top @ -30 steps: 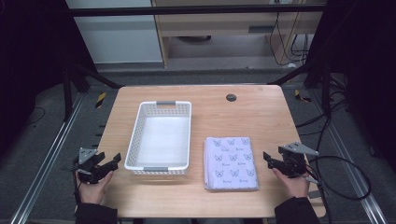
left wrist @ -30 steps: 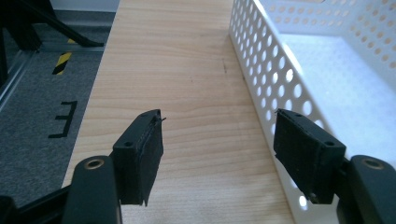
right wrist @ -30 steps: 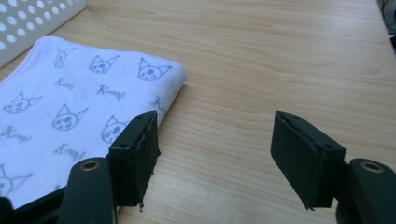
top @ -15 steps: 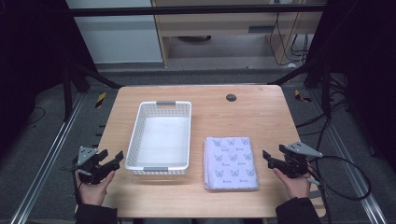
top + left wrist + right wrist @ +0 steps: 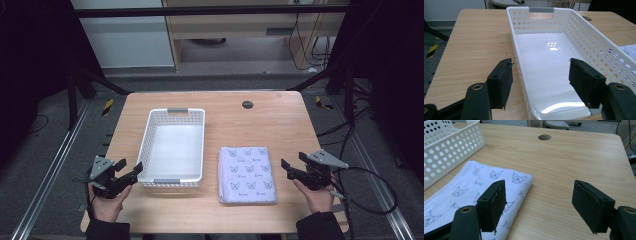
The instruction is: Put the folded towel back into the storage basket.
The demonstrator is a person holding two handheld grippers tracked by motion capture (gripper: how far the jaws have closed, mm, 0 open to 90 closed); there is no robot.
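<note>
A white perforated basket [image 5: 172,147] stands empty on the wooden table, left of centre. To its right lies a folded pale towel [image 5: 247,174] printed with small cat faces. My left gripper [image 5: 130,166] is open at the basket's near left corner. In the left gripper view the left gripper [image 5: 540,75] has one jaw outside the basket's [image 5: 594,50] left wall and the other over its floor. My right gripper [image 5: 292,161] is open just right of the towel, with nothing between the jaws. In the right gripper view the right gripper [image 5: 539,200] hangs over the towel's [image 5: 466,192] corner and bare wood.
A round cable hole [image 5: 247,104] sits near the table's far edge, also visible as a dark hole [image 5: 544,137]. The basket [image 5: 449,147] stands beyond the towel. Black frame bars and cables surround the table [image 5: 280,125]. A cable trails from the right gripper.
My left gripper has edged a little to the right, toward the basket's near corner. The right gripper has barely moved. Both stay open.
</note>
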